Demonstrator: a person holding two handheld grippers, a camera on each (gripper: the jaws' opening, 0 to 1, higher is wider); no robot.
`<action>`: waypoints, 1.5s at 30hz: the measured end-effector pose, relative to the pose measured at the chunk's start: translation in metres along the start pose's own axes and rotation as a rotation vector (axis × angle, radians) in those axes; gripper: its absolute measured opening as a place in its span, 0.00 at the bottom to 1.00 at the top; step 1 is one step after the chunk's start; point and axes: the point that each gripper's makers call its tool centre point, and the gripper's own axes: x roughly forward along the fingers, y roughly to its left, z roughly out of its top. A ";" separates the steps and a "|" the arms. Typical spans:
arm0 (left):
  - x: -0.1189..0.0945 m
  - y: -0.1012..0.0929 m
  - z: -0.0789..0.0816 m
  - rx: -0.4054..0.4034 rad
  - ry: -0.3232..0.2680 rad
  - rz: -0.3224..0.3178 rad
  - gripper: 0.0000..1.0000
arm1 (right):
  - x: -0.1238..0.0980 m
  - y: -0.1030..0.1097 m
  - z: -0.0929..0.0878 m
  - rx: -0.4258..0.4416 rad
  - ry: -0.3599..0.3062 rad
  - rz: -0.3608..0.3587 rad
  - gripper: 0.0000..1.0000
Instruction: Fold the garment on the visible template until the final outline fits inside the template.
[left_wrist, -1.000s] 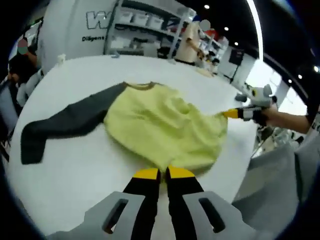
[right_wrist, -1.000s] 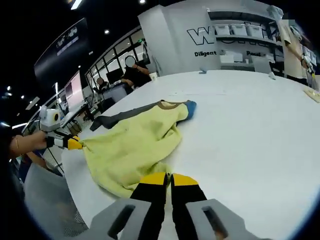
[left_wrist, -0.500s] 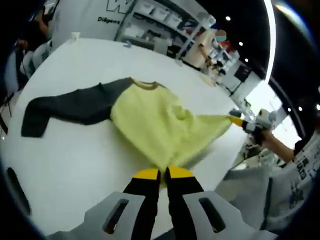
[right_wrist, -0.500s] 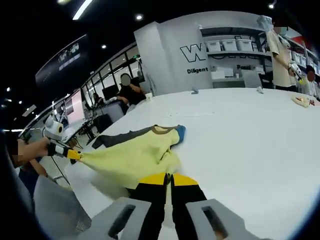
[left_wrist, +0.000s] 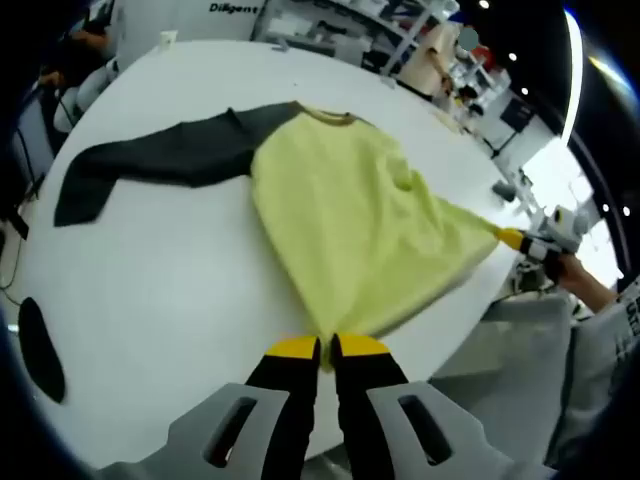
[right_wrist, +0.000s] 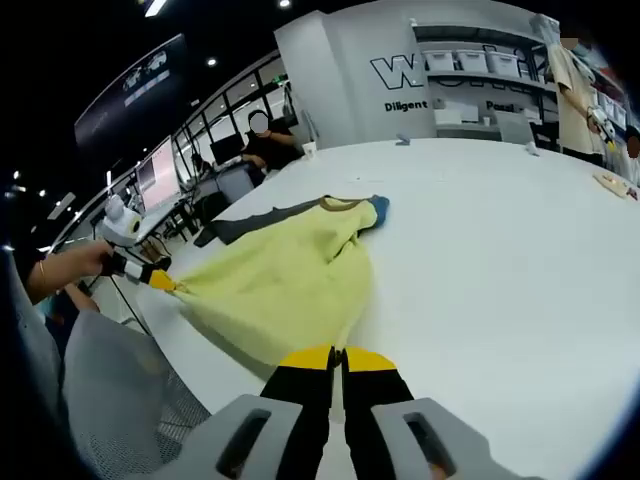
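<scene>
Left gripper view first: the left gripper (left_wrist: 327, 347) has its yellow-tipped jaws pinched together right on the near hem corner of the yellow garment (left_wrist: 360, 225), so it's holding fabric. From there the shirt spreads away across the white table (left_wrist: 160, 290), pretty flat, with the dark grey sleeve (left_wrist: 150, 165) trailing off up and to the left of the jaws. Off to the right, the right gripper (left_wrist: 512, 238) has the other hem corner pulled out to a point at the table edge, with a hand (left_wrist: 580, 270) behind it.

Right gripper view is basically the mirror: the right gripper's jaws are clamped on the hem directly in front, and the garment runs up and left from them, brown collar (right_wrist: 340, 203) at the far end with a bit of blue (right_wrist: 378, 209) poking out just beside it. The left gripper sits far left holding its stretched corner. Can't make out any template outline on the table from either view.
</scene>
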 end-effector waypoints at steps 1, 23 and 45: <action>0.002 0.004 -0.003 0.015 0.010 0.011 0.04 | 0.002 0.000 -0.006 -0.001 0.020 0.003 0.00; -0.008 0.002 0.004 0.371 -0.005 0.118 0.27 | 0.019 0.035 0.045 -0.025 -0.073 0.095 0.00; 0.045 -0.139 0.057 0.574 -0.147 -0.160 0.30 | 0.066 0.133 0.099 -0.143 -0.117 0.321 0.00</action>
